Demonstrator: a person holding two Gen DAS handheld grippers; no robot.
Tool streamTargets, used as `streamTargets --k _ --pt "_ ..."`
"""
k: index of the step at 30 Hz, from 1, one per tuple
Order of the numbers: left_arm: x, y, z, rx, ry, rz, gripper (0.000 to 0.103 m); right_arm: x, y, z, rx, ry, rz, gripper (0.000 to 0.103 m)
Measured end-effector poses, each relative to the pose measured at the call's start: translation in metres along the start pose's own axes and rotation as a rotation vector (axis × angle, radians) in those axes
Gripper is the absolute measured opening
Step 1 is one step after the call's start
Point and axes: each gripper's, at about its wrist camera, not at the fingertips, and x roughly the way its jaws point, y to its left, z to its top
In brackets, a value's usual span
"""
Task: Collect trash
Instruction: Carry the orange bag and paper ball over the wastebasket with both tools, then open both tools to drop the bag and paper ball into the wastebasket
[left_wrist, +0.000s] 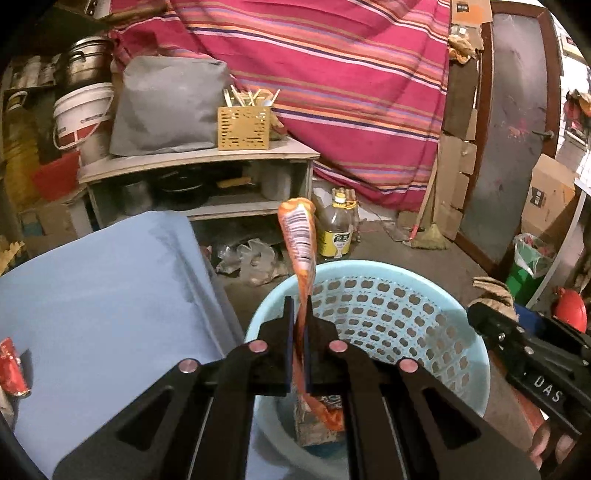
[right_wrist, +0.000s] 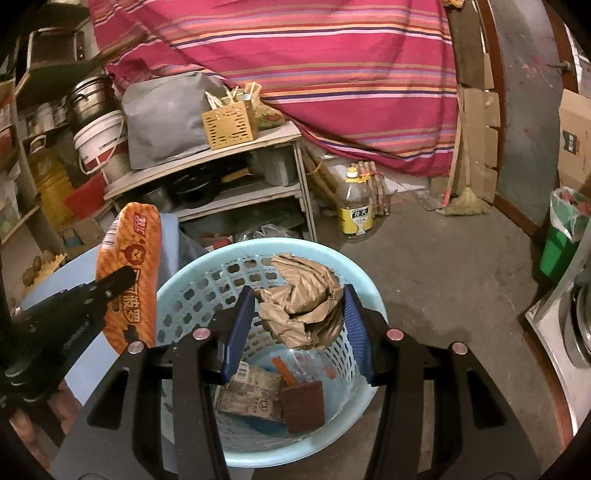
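Note:
My left gripper (left_wrist: 300, 306) is shut on an orange snack wrapper (left_wrist: 300, 236) and holds it upright over the near rim of the light blue perforated basket (left_wrist: 424, 273). The wrapper also shows in the right wrist view (right_wrist: 129, 273), left of the basket (right_wrist: 177, 273). My right gripper (right_wrist: 299, 295) is over the basket with its jaws apart around a crumpled brown paper (right_wrist: 301, 299); the paper touches the right pad, and I cannot tell whether it is gripped. Flattened packets (right_wrist: 255, 391) and a brown pad (right_wrist: 304, 404) lie in the basket bottom.
A blue table (left_wrist: 92, 295) stands left of the basket, with a red wrapper (left_wrist: 13, 369) at its left edge. A wooden shelf (left_wrist: 199, 162), an oil bottle (right_wrist: 356, 206), floor litter (left_wrist: 255, 258) and a green bin (right_wrist: 561, 236) stand around on the concrete floor.

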Motion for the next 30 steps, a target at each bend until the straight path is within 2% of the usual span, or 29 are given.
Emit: streamTargets --k 5,6,7,8,9,10,14,18,21,22,23,27,29,30 --pt "0.009 -0.002 0.0 0.015 0.042 -0.017 0.007 0.006 -0.006 -0.001 0.018 0.015 -0.002 0.049" --pt "0.01 -0.001 -0.001 0.014 0.048 -0.018 0.015 0.007 -0.006 -0.001 0.018 0.018 -0.002 0.049" --pt "0.01 0.001 -0.003 0.01 0.05 -0.016 0.024 0.007 -0.006 -0.001 0.019 0.02 -0.003 0.049" --pt "0.007 0.003 -0.005 0.006 0.04 -0.009 0.057 0.008 -0.005 -0.001 0.019 0.023 -0.003 0.049" --pt "0.004 0.004 -0.006 0.003 0.022 0.005 0.076 0.009 -0.005 0.0 0.02 0.025 -0.002 0.049" --pt "-0.002 0.005 -0.007 0.004 -0.011 0.027 0.076 0.01 -0.004 0.0 0.02 0.027 -0.002 0.049" --pt "-0.01 0.012 -0.007 0.003 -0.012 0.026 0.077 0.013 0.0 0.0 0.011 0.033 -0.002 0.049" --pt "-0.027 0.032 -0.006 -0.021 -0.033 0.063 0.086 0.015 0.008 0.001 0.003 0.035 0.005 0.049" --pt "-0.038 0.05 -0.005 -0.039 -0.029 0.086 0.087 0.019 0.016 0.001 -0.006 0.035 0.019 0.05" --pt "-0.04 0.053 -0.005 -0.035 -0.031 0.097 0.087 0.02 0.021 0.002 -0.011 0.03 0.026 0.058" --pt "-0.043 0.057 -0.005 -0.028 -0.034 0.116 0.087 0.021 0.023 0.002 -0.012 0.029 0.025 0.071" --pt "-0.058 0.078 -0.009 -0.014 -0.05 0.176 0.089 0.019 0.037 0.004 -0.031 0.014 0.025 0.076" --pt "-0.066 0.088 -0.011 -0.026 -0.059 0.197 0.09 0.017 0.041 0.006 -0.041 0.003 0.015 0.088" --pt "-0.073 0.096 -0.012 -0.034 -0.07 0.208 0.091 0.015 0.044 0.006 -0.047 -0.004 0.004 0.09"
